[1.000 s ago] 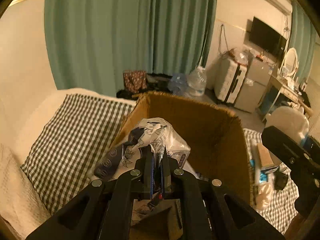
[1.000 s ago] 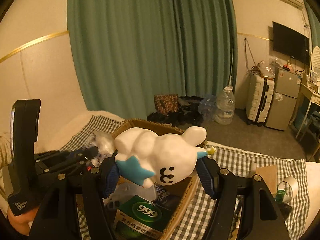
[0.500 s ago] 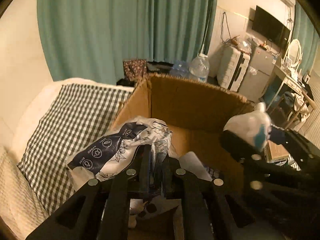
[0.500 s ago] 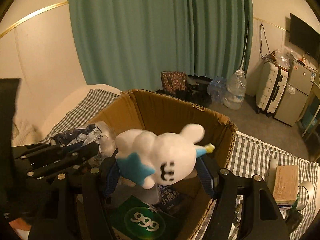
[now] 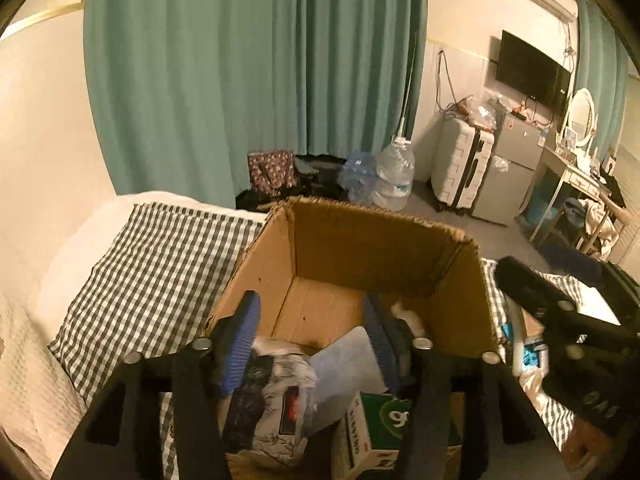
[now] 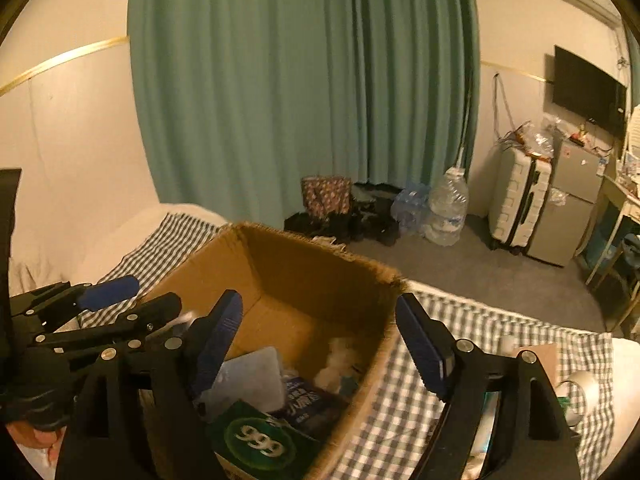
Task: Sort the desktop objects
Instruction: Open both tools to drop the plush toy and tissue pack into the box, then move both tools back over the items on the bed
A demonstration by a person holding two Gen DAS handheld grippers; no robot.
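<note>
An open cardboard box point(image 5: 384, 248) point(image 6: 304, 272) stands on a checked cloth. My left gripper point(image 5: 312, 328) is open and empty above the box's near end. Below it lies a crumpled printed plastic bag point(image 5: 276, 400). My right gripper point(image 6: 320, 324) is open and empty over the box's right side. The white plush toy point(image 6: 340, 360) lies inside the box by the right wall; it also shows in the left wrist view point(image 5: 408, 314). A green "999" medicine box point(image 6: 256, 440) point(image 5: 380, 424) and a pale flat pack point(image 6: 248, 376) lie inside too.
The checked cloth point(image 5: 152, 264) covers the surface left and right of the box. A small brown box point(image 6: 540, 356) and a round silver object point(image 6: 580, 388) lie at the right. Beyond are green curtains, water bottles point(image 6: 444, 208), a suitcase and a desk.
Both grippers have opened. The printed bag has dropped from my left gripper into the box, and the white plush toy has dropped from my right gripper into the box.
</note>
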